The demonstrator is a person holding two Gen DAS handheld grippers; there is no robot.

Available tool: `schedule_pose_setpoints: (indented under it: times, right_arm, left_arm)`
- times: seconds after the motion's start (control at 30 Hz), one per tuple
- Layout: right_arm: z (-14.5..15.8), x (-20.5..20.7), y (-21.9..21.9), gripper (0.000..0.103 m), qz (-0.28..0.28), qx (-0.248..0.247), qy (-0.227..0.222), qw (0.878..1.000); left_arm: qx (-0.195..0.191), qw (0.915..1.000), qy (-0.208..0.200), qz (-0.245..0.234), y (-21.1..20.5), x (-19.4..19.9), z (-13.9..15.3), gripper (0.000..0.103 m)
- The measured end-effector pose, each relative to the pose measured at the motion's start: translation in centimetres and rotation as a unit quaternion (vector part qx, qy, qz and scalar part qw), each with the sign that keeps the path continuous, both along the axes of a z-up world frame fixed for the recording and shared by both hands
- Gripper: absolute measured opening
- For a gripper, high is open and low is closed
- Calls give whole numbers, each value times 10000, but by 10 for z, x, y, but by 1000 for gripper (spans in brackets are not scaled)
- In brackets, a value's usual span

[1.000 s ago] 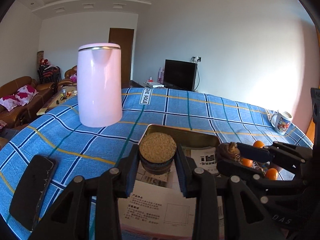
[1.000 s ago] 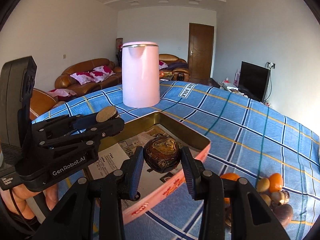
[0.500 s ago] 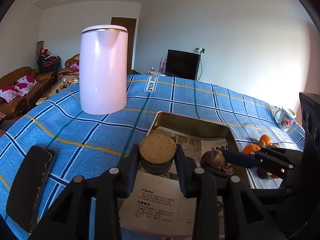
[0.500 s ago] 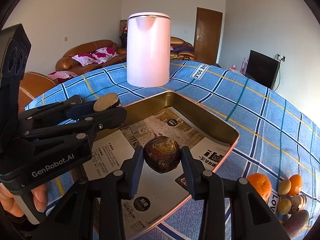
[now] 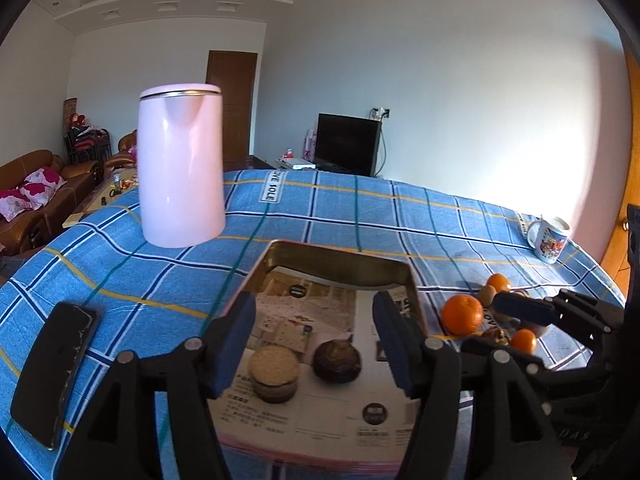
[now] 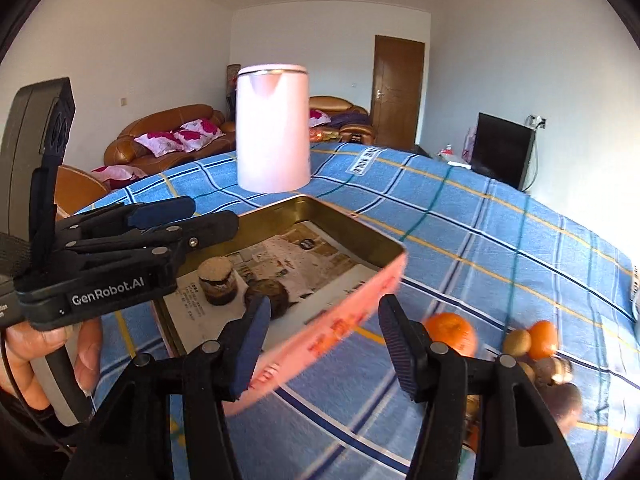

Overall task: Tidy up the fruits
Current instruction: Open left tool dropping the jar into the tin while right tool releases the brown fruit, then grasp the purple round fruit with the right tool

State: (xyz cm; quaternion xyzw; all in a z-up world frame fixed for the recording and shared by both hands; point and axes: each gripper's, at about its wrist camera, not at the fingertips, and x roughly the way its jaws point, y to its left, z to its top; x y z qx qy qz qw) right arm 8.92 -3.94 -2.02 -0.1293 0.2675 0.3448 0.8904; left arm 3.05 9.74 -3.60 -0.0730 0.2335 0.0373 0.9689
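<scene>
**Two fruits set down in the tin, both grippers opening**

A shallow rectangular tin (image 5: 340,258) with a gold inside and a pink outer wall sits on the desk (image 5: 360,208), which is covered by a blue checked cloth. Printed paper lines the tin's floor. On that paper, side by side and just apart, stand two fruits: a cut brown fruit (image 5: 275,372) with a pale, grainy flat top and dark sides, and at its 3 o'clock a dark brown, rounded, wrinkled fruit (image 5: 337,360).

The left gripper (image 5: 314,340) hangs over the tin's near end, its fingers opening, with both fruits below and between them but untouched. The right gripper (image 6: 322,344) has its fingers opening too, straddling the tin's pink wall without pressing on it.

On the cloth at 3 o'clock from the tin lies a loose heap: a large orange (image 5: 462,314), smaller oranges and brownish fruits, blurred in the right wrist view. A pink kettle (image 5: 180,166) stands at 11 o'clock, a mug (image 5: 550,236) at 2 o'clock and a phone (image 5: 56,368) at 9 o'clock.
</scene>
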Motion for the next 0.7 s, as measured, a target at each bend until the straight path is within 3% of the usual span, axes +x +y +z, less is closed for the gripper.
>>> schedule_pose_setpoints:
  times: [0.23, 0.33, 0.7]
  right_arm:
    - [11, 9, -115, 67, -1502, 87, -218, 9884]
    - [8, 25, -150, 67, -2037, 233, 94, 9787]
    - [-24, 57, -159, 67, -1935, 359, 1302, 9717]
  left_arm:
    - [213, 9958, 162, -880, -79, 14, -5, 63]
    - [310, 9921, 280, -1181, -108, 22, -9, 63]
    - [591, 9853, 484, -1526, -152, 31, -16, 63]
